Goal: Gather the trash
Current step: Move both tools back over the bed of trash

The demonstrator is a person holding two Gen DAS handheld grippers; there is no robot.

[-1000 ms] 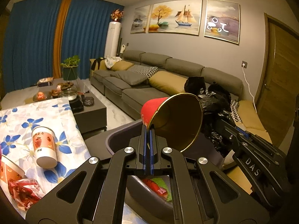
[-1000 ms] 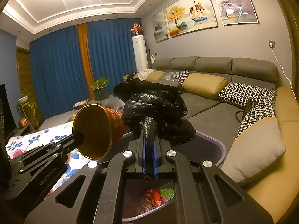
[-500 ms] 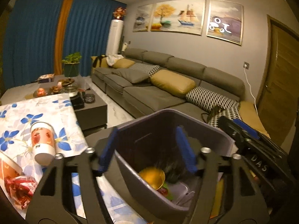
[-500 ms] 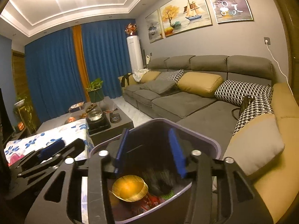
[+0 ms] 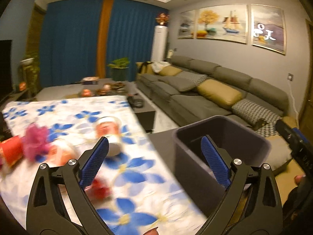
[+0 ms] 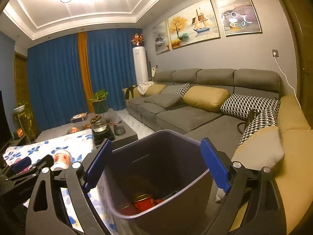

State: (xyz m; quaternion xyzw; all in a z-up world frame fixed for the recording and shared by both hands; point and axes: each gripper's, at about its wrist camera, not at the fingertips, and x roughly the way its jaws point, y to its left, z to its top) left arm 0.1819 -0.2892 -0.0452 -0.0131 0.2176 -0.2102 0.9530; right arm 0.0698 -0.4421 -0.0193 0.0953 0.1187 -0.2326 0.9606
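Tongs empty, more trash waiting on the table

Bin [image 6: 162, 176] work is between items. Seen from the right wrist, the right tongs [image 6: 156, 166] hang released over the bin's mouth, jaws spread wide with nothing between them. At the bottom, toward 6 o'clock in that view, lies a red cup [image 6: 143, 202] among other red scraps, so part of the collecting looks done.

The left tongs [image 5: 154, 162] are likewise released and empty. Their view is blurred, yet it faces the table [image 5: 137, 176] with its blue-flowered cloth, with the bin at about 3 o'clock of the jaws. Trash left on the cloth: a paper cup [image 5: 107, 131] lying on its side at 11 o'clock, close to the left blue pad [image 5: 93, 162]; a red wrapper [image 5: 99, 189] near the same pad at 8 o'clock; a pink tuft [image 5: 36, 142] and a red pack [image 5: 11, 152] toward 9 o'clock, well apart from the jaws. A second cup may lie beside the tuft, but blur makes that uncertain.

My reading is that the step in hand is the reach for the next piece, most likely the paper cup, being nearest the open left jaws. That calls for bringing the pads down on either side of the cup's wall, closing gently enough not to crush or squirt it out, then lifting it across to the bin at 3 o'clock. A cup on its side may roll when nudged, so a square approach matters.
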